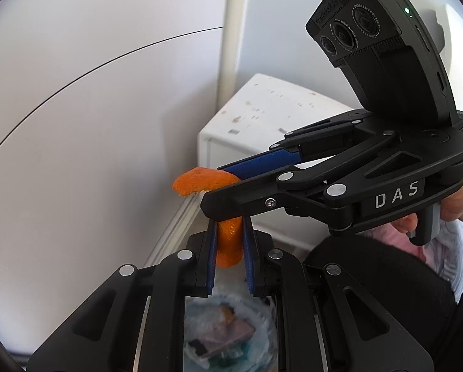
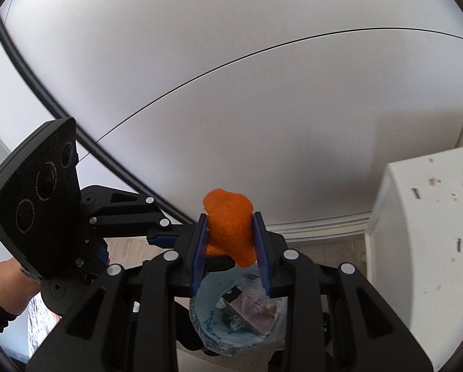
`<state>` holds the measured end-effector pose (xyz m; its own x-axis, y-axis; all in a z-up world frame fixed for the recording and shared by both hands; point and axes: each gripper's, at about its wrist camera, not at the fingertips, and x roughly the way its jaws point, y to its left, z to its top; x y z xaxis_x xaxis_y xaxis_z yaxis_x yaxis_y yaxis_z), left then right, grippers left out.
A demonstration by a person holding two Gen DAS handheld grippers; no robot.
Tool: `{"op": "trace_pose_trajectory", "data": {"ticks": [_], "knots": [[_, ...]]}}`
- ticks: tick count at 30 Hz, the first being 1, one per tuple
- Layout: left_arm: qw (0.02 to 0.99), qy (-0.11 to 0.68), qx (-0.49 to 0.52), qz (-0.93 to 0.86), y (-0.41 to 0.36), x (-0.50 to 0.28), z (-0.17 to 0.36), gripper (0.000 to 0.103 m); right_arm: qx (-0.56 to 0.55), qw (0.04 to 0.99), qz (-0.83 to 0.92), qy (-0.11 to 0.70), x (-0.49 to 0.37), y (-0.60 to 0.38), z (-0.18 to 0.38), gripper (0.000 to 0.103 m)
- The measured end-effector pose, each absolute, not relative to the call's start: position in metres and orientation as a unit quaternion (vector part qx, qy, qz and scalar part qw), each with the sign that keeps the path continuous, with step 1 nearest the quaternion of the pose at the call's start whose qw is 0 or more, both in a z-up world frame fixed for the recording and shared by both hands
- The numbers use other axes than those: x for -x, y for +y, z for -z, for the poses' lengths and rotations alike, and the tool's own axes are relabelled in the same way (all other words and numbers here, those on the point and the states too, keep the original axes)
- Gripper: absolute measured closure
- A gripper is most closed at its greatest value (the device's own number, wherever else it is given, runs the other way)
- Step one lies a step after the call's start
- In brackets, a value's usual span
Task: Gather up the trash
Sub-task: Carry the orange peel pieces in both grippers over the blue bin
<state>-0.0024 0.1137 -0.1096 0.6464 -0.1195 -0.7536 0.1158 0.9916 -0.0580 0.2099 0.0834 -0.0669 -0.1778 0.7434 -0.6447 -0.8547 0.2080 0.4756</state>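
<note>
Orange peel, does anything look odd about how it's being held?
Yes. Both grippers' jaws clamp the same orange peel at once, right gripper and left gripper crossing, above the trash bag. One grip would do.

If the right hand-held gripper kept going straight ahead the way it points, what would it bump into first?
Probably the white wall. The right hand-held gripper already holds the orange peel, and nothing else shows beyond its tips. The white cabinet sits off to the side. Depth is hard to judge.
</note>
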Motion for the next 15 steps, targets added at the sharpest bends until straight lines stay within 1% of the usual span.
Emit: {"op": "trace_pose_trajectory", "data": {"ticks": [8, 15], "knots": [[0.907, 0.419, 0.025, 0.025, 0.142, 0.057, 0.122, 0.09, 0.093, 0.612, -0.65, 0.441, -0.172, 0.12, 0.081, 0.074], [0.907, 0.419, 0.044, 0.001, 0.159, 0.086, 0.132, 0.09, 0.111, 0.594, -0.664, 0.441, -0.147, 0.149, 0.089, 0.074]]}}
